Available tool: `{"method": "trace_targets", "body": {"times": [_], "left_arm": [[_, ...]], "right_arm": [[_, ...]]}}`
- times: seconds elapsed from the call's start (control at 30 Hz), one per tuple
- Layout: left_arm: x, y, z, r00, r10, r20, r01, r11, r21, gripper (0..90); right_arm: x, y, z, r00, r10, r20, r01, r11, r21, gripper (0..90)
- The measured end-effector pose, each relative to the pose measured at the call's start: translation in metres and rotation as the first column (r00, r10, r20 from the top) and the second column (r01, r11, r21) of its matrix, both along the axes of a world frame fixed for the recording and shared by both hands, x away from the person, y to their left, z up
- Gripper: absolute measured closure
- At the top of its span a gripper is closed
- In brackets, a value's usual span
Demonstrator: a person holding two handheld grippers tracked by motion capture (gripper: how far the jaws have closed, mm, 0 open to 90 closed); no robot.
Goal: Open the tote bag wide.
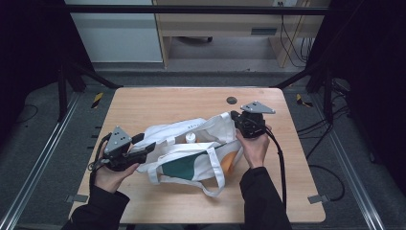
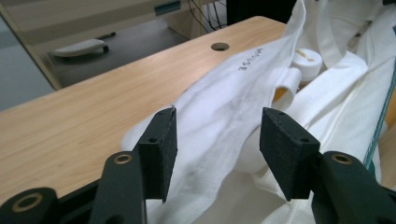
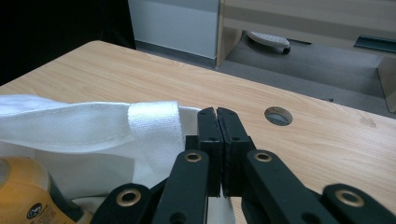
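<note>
1. Layout: a white tote bag is lying slumped at the middle of the wooden table, w/ its mouth facing the far side. A white-capped bottle is poking out of the opening; an orange item is showing through the cloth near the person's right hand.
2. R side: the right gripper is sitting at the bag's far-right rim, jaws pressed together. In the right gripper view a thin edge of cloth is running down between the pads, so it looks to be pinching the bag's rim; the seam is too thin to be certain. A woven handle strap is lying just beside the jaws.
3. L side: the left gripper is hovering at the bag's left end, jaws spread. Cloth is lying between the pads but they aren't pressing on it, so nothing is gripped there.
4. Step in hand, as I'm reading it: getting the mouth held open from both ends.
5. Doing it well: keep the R pinch steady as the anchor. Bring the L jaws onto the near rim fold only, not the doubled body cloth. Close fully before lifting.
6. Lift up and outward, gently; too much pull is likely tipping the bottle or dragging the bag across the table.
</note>
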State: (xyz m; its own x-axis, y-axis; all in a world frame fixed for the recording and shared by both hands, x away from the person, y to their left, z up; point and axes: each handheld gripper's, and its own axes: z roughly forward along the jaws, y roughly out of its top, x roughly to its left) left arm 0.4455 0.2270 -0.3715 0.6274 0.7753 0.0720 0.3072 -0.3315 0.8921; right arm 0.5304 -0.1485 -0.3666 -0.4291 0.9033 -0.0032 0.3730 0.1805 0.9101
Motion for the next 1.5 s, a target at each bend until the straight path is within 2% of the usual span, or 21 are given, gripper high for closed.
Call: {"method": "trace_targets", "body": {"times": [0.07,0.13,0.2,0.23,0.4,0.43,0.47,0.5,0.53,0.57,0.6,0.63,0.7,0.77,0.8,0.83,0.9,1.07,1.3,1.4,1.5], "left_arm": [[0.002,-0.003,-0.004,0.9999,0.002,-0.010,-0.002,0.9999,0.013,58.6],[0.004,-0.003,-0.004,0.9995,0.030,0.001,-0.030,0.9990,0.034,74.0],[0.006,-0.002,-0.004,0.9995,0.031,-0.006,-0.031,0.9993,0.021,86.8],[0.007,-0.001,-0.004,0.9994,0.034,-0.004,-0.034,0.9993,0.013,87.8],[0.008,0.000,-0.004,0.9985,0.051,-0.021,-0.051,0.9987,-0.006,88.6],[0.009,0.000,-0.004,0.9978,0.061,-0.027,-0.061,0.9980,-0.015,88.7],[0.009,0.000,-0.004,0.9978,0.061,-0.027,-0.061,0.9980,-0.015,88.7],[0.009,-0.001,-0.004,0.9977,0.063,-0.026,-0.064,0.9979,-0.015,88.7],[0.009,-0.001,-0.004,0.9976,0.063,-0.027,-0.064,0.9978,-0.016,88.7],[0.009,-0.002,-0.004,0.9976,0.065,-0.026,-0.065,0.9977,-0.019,88.7],[0.009,-0.002,-0.004,0.9976,0.065,-0.026,-0.065,0.9977,-0.019,88.8],[0.010,-0.002,-0.003,0.9976,0.065,-0.025,-0.066,0.9976,-0.021,88.7],[0.010,-0.003,-0.003,0.9975,0.067,-0.024,-0.067,0.9976,-0.019,88.8],[0.010,-0.003,-0.003,0.9974,0.067,-0.026,-0.068,0.9975,-0.020,88.8],[0.010,-0.003,-0.003,0.9974,0.067,-0.026,-0.068,0.9975,-0.020,88.8],[0.010,-0.003,-0.002,0.9973,0.069,-0.028,-0.069,0.9974,-0.021,88.8],[0.010,-0.003,-0.002,0.9971,0.070,-0.030,-0.071,0.9972,-0.024,88.8],[0.010,-0.004,-0.002,0.9963,0.079,-0.034,-0.079,0.9966,-0.023,88.9],[0.010,-0.004,-0.001,0.9954,0.083,-0.047,-0.085,0.9960,-0.027,88.9],[0.009,-0.005,-0.001,0.9952,0.086,-0.047,-0.087,0.9958,-0.026,88.9],[0.009,-0.005,-0.001,0.9949,0.089,-0.047,-0.090,0.9955,-0.028,89.0]], "right_arm": [[0.000,0.000,0.000,1.0000,-0.001,0.000,0.001,1.000,0.001,89.3],[-0.001,0.000,0.001,0.9999,0.009,0.006,-0.009,1.000,0.005,88.9],[-0.004,0.000,0.003,0.9997,0.023,0.012,-0.023,1.000,0.006,87.1],[-0.006,-0.001,0.004,0.9993,0.036,0.013,-0.036,0.999,0.010,83.2],[-0.022,-0.006,0.014,0.9962,0.066,0.057,-0.067,0.998,0.021,76.4],[-0.034,-0.008,0.021,0.9913,0.090,0.096,-0.094,0.995,0.041,73.4],[-0.034,-0.008,0.021,0.9913,0.090,0.096,-0.094,0.995,0.041,73.4],[-0.047,-0.010,0.028,0.9841,0.111,0.139,-0.119,0.992,0.048,72.0],[-0.047,-0.010,0.028,0.9841,0.111,0.139,-0.119,0.992,0.048,72.0],[-0.060,-0.009,0.032,0.9774,0.156,0.143,-0.166,0.984,0.061,70.8],[-0.060,-0.009,0.032,0.9774,0.156,0.143,-0.166,0.984,0.061,70.8],[-0.070,-0.004,0.029,0.9705,0.208,0.121,-0.216,0.975,0.053,67.1],[-0.077,0.002,0.022,0.9627,0.256,0.087,-0.260,0.965,0.039,63.5],[-0.081,0.008,0.015,0.9550,0.291,0.060,-0.293,0.956,0.031,60.0],[-0.081,0.008,0.015,0.9550,0.291,0.060,-0.293,0.956,0.031,60.0],[-0.084,0.013,0.008,0.9464,0.320,0.047,-0.320,0.947,0.014,55.4],[-0.084,0.017,0.004,0.9429,0.331,0.039,-0.331,0.944,0.001,52.2],[-0.082,0.022,-0.003,0.9431,0.332,0.023,-0.331,0.943,-0.019,51.0],[-0.093,0.020,0.001,0.9232,0.384,0.023,-0.384,0.922,0.048,42.1],[-0.100,0.029,-0.001,0.9248,0.380,-0.006,-0.380,0.924,0.040,43.5],[-0.106,0.037,-0.007,0.9353,0.353,-0.023,-0.353,0.936,0.008,50.1]]}}
